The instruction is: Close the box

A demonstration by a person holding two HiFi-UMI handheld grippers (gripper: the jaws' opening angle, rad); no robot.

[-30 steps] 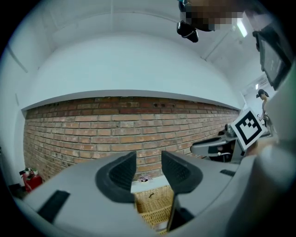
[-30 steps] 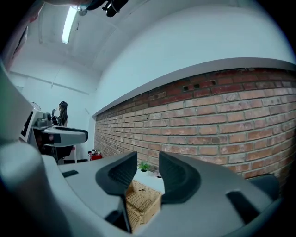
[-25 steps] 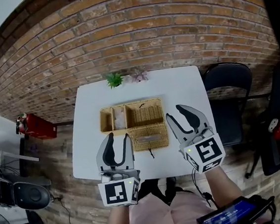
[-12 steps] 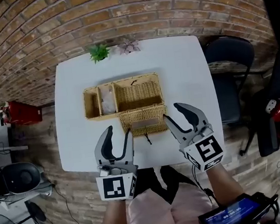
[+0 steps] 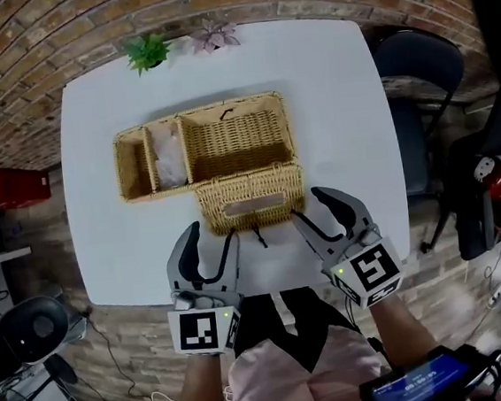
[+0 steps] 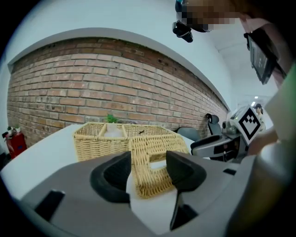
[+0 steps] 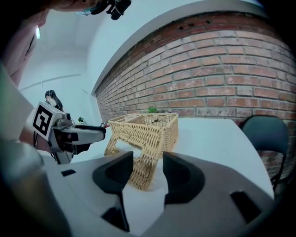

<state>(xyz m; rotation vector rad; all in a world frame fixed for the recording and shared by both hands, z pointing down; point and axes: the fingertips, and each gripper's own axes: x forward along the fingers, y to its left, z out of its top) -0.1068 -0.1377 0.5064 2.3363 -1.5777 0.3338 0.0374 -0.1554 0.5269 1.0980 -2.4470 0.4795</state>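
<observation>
White worktop before a brick wall carries the wicker box, a little toward 10 o'clock of centre. Its lid leans down from the rim at the box's 5 o'clock side, toward you.

Your left gripper hovers at the lid's 7 o'clock corner, jaws spreading wider, with nothing between them. Your right gripper waits at the lid's 4 o'clock corner, jaws also opening and empty.

Take the lid's free edge evenly at both corners. Swing it up about the hinge toward 12 o'clock and lower it squarely, so the weave does not twist.

The box is pale, stiff-looking wicker, split into three compartments, with something pale in the middle one. Its lid has a slot-shaped cutout, and a small dark cord hangs at its near edge.
</observation>
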